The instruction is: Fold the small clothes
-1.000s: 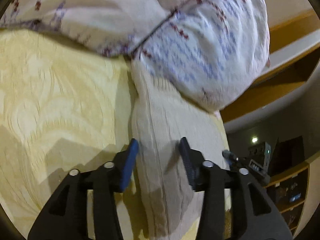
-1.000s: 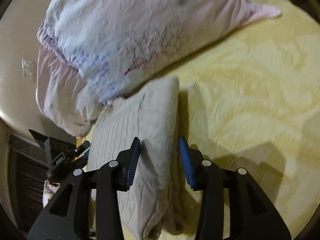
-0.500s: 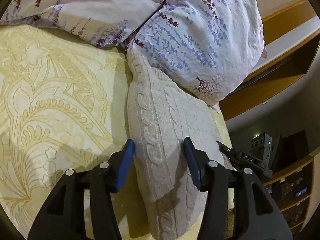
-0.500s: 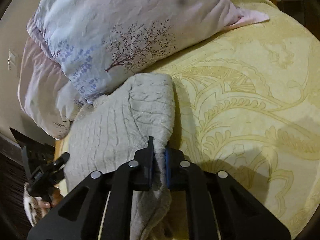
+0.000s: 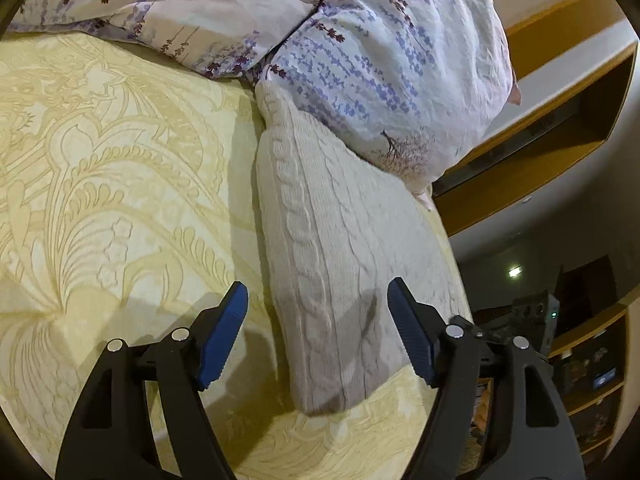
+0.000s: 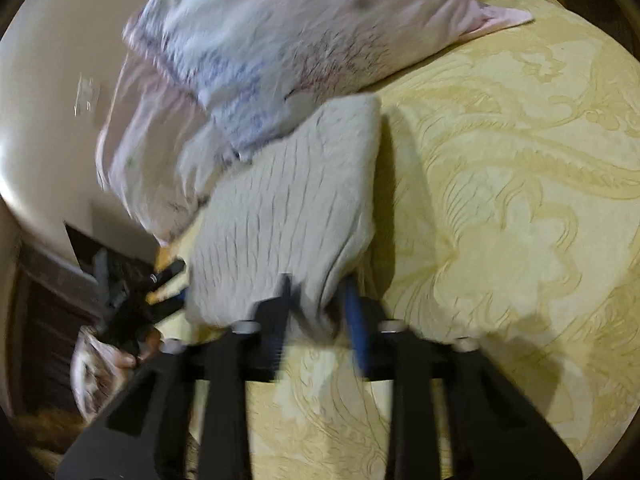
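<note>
A folded cream cable-knit sweater (image 5: 320, 240) lies on the yellow patterned bedspread (image 5: 120, 200), its far end tucked against a floral pillow (image 5: 380, 60). My left gripper (image 5: 317, 286) hovers over the sweater's near end. Its jaws are opening wide, and the blue pads (image 5: 224, 332) stand clear of the knit on both sides. In the blurred right wrist view, my right gripper (image 6: 320, 304) is shut on the near edge of the sweater (image 6: 288, 200), with cloth bunched between its fingers. The pillow (image 6: 280, 40) lies behind it.
The bed's edge runs just right of the sweater in the left wrist view, with a wooden shelf (image 5: 560, 80) and a dark room beyond. A person's hand (image 6: 120, 356) on the other gripper shows at the lower left of the right wrist view. Open bedspread (image 6: 500, 200) stretches to the right.
The left jaws have spread much wider and drawn back toward the sweater's near end. The right jaws went from open to closed on the sweater's edge, and that view is now blurred by motion.
</note>
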